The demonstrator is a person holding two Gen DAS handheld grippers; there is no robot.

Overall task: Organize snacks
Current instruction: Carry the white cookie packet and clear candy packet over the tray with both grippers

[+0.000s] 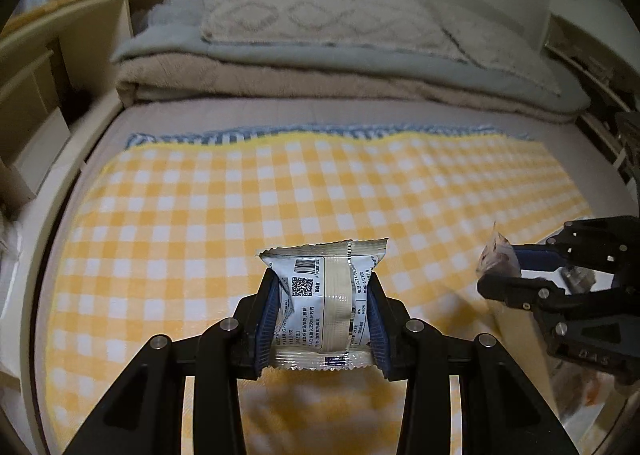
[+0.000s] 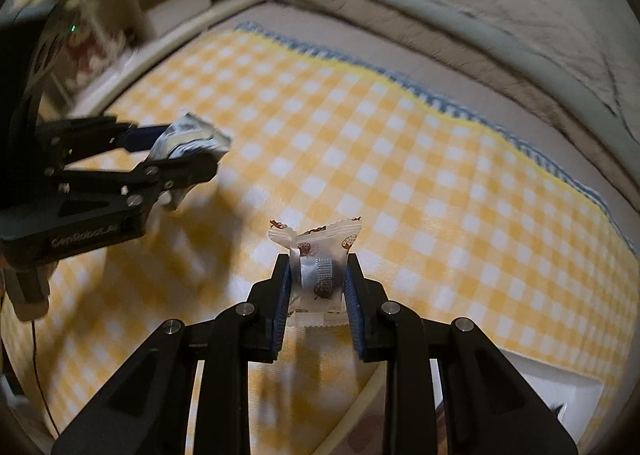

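Observation:
In the left wrist view my left gripper [image 1: 323, 279] is shut on a pale blue and white snack packet [image 1: 316, 299] with a QR code and a barcode, held above the yellow checked cloth [image 1: 240, 195]. The right wrist view shows the same gripper [image 2: 190, 149] and packet [image 2: 188, 139] at the left. My right gripper [image 2: 317, 261] is shut on a small clear wrapper [image 2: 320, 239] printed with brown cookies, also off the cloth. From the left wrist view, the right gripper [image 1: 498, 269] and its wrapper [image 1: 496, 255] sit at the right edge.
The cloth covers a bed; folded blankets [image 1: 320, 83] and a patterned pillow [image 1: 320, 11] lie at its far end. A wooden shelf unit [image 1: 60, 35] stands left of the bed. A pale-rimmed container [image 2: 552, 379] shows at the near right.

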